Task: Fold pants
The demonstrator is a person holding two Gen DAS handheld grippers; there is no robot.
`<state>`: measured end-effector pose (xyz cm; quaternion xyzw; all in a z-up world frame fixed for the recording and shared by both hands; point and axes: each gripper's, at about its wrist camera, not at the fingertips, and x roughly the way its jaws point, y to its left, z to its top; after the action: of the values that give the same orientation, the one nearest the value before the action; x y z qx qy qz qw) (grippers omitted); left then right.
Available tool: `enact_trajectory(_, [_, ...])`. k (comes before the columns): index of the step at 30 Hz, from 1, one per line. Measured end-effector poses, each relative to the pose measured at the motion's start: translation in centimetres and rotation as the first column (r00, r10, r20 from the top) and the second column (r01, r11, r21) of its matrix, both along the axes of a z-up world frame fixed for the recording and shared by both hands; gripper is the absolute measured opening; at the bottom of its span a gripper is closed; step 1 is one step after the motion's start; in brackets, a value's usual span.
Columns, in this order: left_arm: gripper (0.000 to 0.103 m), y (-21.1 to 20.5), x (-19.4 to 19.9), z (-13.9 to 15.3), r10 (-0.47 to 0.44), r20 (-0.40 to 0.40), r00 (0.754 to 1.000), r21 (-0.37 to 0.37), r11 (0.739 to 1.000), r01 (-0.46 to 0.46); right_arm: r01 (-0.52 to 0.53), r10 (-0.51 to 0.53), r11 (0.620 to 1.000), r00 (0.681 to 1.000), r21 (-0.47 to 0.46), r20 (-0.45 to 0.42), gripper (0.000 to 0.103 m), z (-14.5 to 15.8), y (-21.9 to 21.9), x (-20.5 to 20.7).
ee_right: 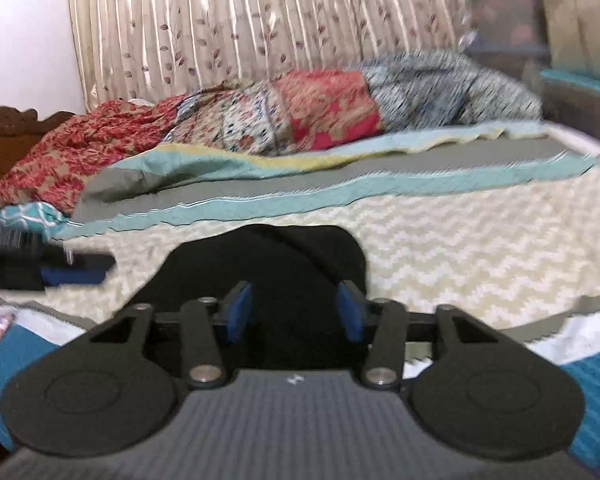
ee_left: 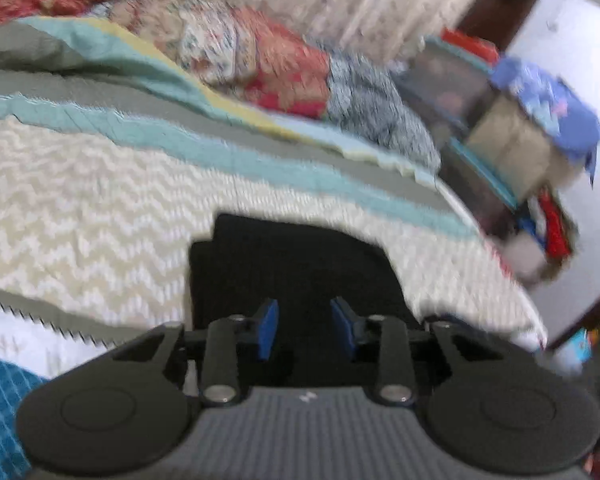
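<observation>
Here the bed (ee_right: 480,248) is taking up most of both views, its cream zigzag cover serving as the flat surface for the folding, with grey and teal stripes running across it further back. Behind those, a long heap of patterned bedding (ee_right: 300,116) is lying along the far side against the curtain (ee_right: 260,20), apparently pushed back to keep the near part free. Off the far end of the bed, stacked boxes (ee_left: 512,140) are standing with a blue cloth (ee_left: 556,104) draped over the top one; blur is hiding what is inside them, though red fabric is poking out lower down. The pants (ee_right: 284,264) are lying as a compact dark block on the zigzag cover near the front edge, looking already folded down to a small bundle, so the task is probably nearing its end. The right tongs (ee_right: 296,312) are hovering over the near side of that bundle, spread wide and gripping nothing. The left tongs (ee_left: 304,328) are hanging over the same dark block, also spread apart and empty, though how close they are to the cloth is hard to judge. In the right view the left tool is showing side-on at the left border, beside the bundle rather than on it.
</observation>
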<state>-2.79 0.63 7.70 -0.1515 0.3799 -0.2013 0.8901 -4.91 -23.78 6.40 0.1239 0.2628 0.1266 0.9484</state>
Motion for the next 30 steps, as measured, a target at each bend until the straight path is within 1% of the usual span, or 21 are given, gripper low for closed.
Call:
enact_trajectory(2, [0.020,-0.8,-0.2,-1.6,0.003,-0.064,0.998,0.028,1.000,-0.001,-0.004,0.006,0.999,0.999,0.048,-0.042,0.025,-0.4,-0.1,3.0])
enact_trajectory(4, [0.019,-1.1,-0.3,-3.2,0.005,-0.108,0.994,0.045,0.999,0.000,0.024,-0.020,0.999,0.995,0.045,-0.096,0.022,-0.9,-0.1,5.8])
enact_trajectory(7, [0.013,-1.0,0.0,-5.1,0.017,-0.113,0.993,0.092,0.996,-0.006,0.066,-0.043,0.995,0.962,0.076,-0.271,0.021,-3.3,-0.8,10.9])
enact_trajectory(8, [0.013,-0.9,0.1,-5.3,0.013,-0.117,0.993,0.083,0.997,-0.004,0.083,-0.055,0.994,0.948,0.077,-0.313,0.021,-4.3,-0.9,11.7])
enact_trajectory(9, [0.012,-0.8,0.5,-5.4,0.014,-0.131,0.991,0.066,0.998,-0.005,0.093,-0.067,0.994,0.939,0.062,-0.337,0.018,-5.1,-0.8,12.2])
enact_trajectory(10, [0.012,-0.6,0.7,-5.4,0.017,-0.144,0.989,0.057,0.998,-0.009,0.091,-0.076,0.995,0.939,0.031,-0.335,0.012,-5.6,-0.5,12.2])
enact_trajectory(12, [0.012,-0.7,0.9,-5.3,0.023,-0.153,0.988,0.063,0.998,-0.013,0.084,-0.082,0.996,0.947,-0.008,-0.311,0.013,-5.2,0.2,11.3])
enact_trajectory(13, [0.012,-0.7,0.7,-5.2,0.019,-0.149,0.989,0.068,0.998,-0.009,0.085,-0.085,0.996,0.950,-0.014,-0.301,0.016,-4.7,0.4,10.6])
enact_trajectory(14, [0.012,-0.6,0.4,-4.9,0.011,-0.145,0.989,0.073,0.997,-0.001,0.090,-0.085,0.996,0.953,0.005,-0.292,0.016,-4.2,0.0,9.9])
enact_trajectory(15, [0.013,-0.5,0.1,-4.5,0.003,-0.143,0.990,0.069,0.998,0.007,0.099,-0.080,0.994,0.958,0.055,-0.275,0.022,-3.6,-0.7,8.7])
enact_trajectory(16, [0.021,-0.1,-0.3,-3.8,-0.006,-0.138,0.990,0.052,0.999,0.014,0.108,-0.078,0.988,0.964,0.107,-0.254,0.038,-3.0,-1.5,7.3])
enact_trajectory(17, [0.037,0.6,-0.7,-3.2,-0.013,-0.123,0.992,0.024,1.000,0.016,0.121,-0.083,0.980,0.970,0.159,-0.228,0.048,-2.5,-2.5,5.9])
enact_trajectory(18, [0.046,1.7,-1.1,-2.4,-0.011,-0.095,0.995,-0.003,1.000,0.010,0.138,-0.097,0.968,0.976,0.212,-0.194,0.064,-2.0,-3.5,3.9])
enact_trajectory(19, [0.060,2.8,-1.6,-1.9,0.008,-0.069,0.998,-0.017,1.000,-0.010,0.146,-0.107,0.958,0.981,0.248,-0.164,0.073,-1.8,-4.4,2.1])
enact_trajectory(20, [0.070,3.8,-1.7,-1.6,0.034,-0.060,0.998,-0.022,0.999,-0.036,0.153,-0.117,0.950,0.982,0.271,-0.145,0.077,-1.8,-5.3,0.5])
enact_trajectory(21, [0.075,4.8,-1.5,-1.6,0.059,-0.067,0.996,-0.034,0.998,-0.061,0.160,-0.125,0.945,0.982,0.284,-0.138,0.083,-1.9,-6.1,-0.6])
enact_trajectory(22, [0.088,5.7,-1.1,-1.9,0.078,-0.091,0.993,-0.058,0.995,-0.084,0.166,-0.128,0.942,0.981,0.293,-0.143,0.086,-2.3,-6.6,-1.4])
enact_trajectory(23, [0.096,6.4,-0.6,-2.5,0.098,-0.136,0.986,-0.085,0.990,-0.110,0.170,-0.125,0.937,0.979,0.306,-0.161,0.086,-2.8,-7.2,-2.1])
enact_trajectory(27, [0.098,7.1,1.8,-5.5,0.075,-0.276,0.958,-0.219,0.966,-0.138,0.165,-0.083,0.919,0.969,0.358,-0.233,0.086,-4.7,-7.5,-2.8])
enact_trajectory(28, [0.102,6.9,2.2,-6.3,0.069,-0.301,0.951,-0.235,0.961,-0.144,0.158,-0.069,0.919,0.967,0.362,-0.247,0.086,-4.9,-7.0,-2.6])
enact_trajectory(30, [0.103,5.9,3.2,-7.7,0.043,-0.337,0.941,-0.258,0.957,-0.136,0.126,-0.020,0.916,0.963,0.380,-0.270,0.086,-5.3,-6.1,-2.1])
